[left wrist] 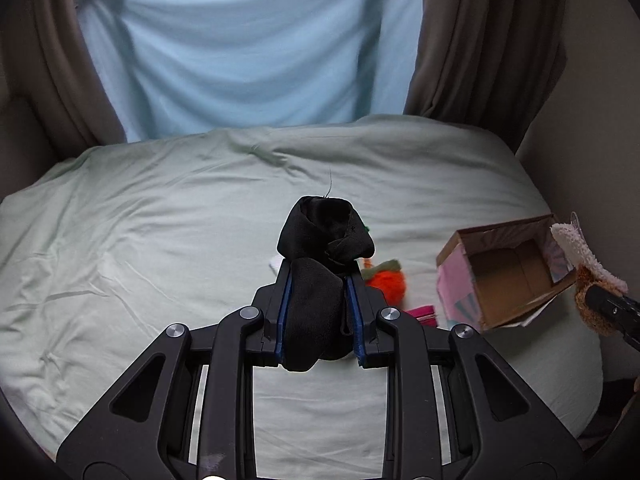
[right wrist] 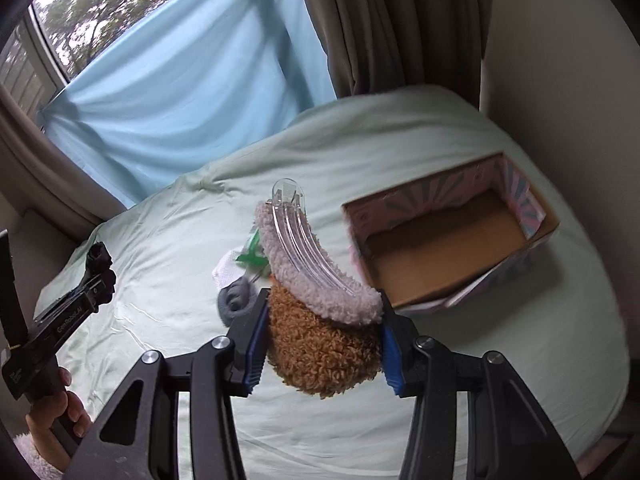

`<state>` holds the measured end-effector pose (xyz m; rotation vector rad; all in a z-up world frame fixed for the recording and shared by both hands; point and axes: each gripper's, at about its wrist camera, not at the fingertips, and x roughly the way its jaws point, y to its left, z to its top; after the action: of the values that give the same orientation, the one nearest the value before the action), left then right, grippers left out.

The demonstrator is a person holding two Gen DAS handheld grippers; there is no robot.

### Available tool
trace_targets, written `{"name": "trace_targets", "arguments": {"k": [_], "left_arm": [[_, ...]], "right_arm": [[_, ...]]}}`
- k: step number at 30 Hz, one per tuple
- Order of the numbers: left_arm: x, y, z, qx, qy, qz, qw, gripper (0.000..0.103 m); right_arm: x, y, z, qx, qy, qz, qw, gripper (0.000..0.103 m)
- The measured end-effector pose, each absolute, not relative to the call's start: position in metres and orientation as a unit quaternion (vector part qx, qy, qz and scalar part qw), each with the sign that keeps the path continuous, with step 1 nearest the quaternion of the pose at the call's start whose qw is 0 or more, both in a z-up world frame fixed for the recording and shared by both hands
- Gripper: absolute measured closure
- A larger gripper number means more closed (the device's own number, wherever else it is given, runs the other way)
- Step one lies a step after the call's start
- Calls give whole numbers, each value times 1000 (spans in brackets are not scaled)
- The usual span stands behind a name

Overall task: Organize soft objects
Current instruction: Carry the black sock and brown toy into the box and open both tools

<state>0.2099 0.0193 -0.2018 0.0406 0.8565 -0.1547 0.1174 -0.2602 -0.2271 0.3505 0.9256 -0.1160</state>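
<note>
Box beside plush carrot on bed

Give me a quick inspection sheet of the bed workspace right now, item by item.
Surface: pale green bedsheet, wrinkled.
Job's things: black cloth and fuzzy brown-and-cream clip both held; open cardboard box looks empty inside.
Clutter: orange plush toy, pink item, grey sock, white-and-green piece lying on the sheet.
Grippers: left gripper shut on the black cloth; right gripper shut on the clip.
Cables: nothing seen.
Surroundings: blue cloth over the window, brown curtains.
</note>
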Motion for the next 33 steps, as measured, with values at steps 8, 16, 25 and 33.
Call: {"name": "trace_targets", "arguments": {"k": [8, 16, 25, 33], "left_arm": [[204, -105, -194, -7, 422, -79, 903, 82], [230, -219, -241, -2, 487, -111, 866, 82], [272, -290, -334, 38, 562, -125, 816, 82], [300, -317, -399, 57, 626, -138, 765, 82]], "right_arm": [[147, -377, -210, 131, 472, -22, 872, 59], [195, -457, -246, 106, 528, -3, 843, 59], [245, -495, -333, 107, 629, 41, 769, 59], [272, -520, -385, 134, 673, 41, 727, 59]]}}
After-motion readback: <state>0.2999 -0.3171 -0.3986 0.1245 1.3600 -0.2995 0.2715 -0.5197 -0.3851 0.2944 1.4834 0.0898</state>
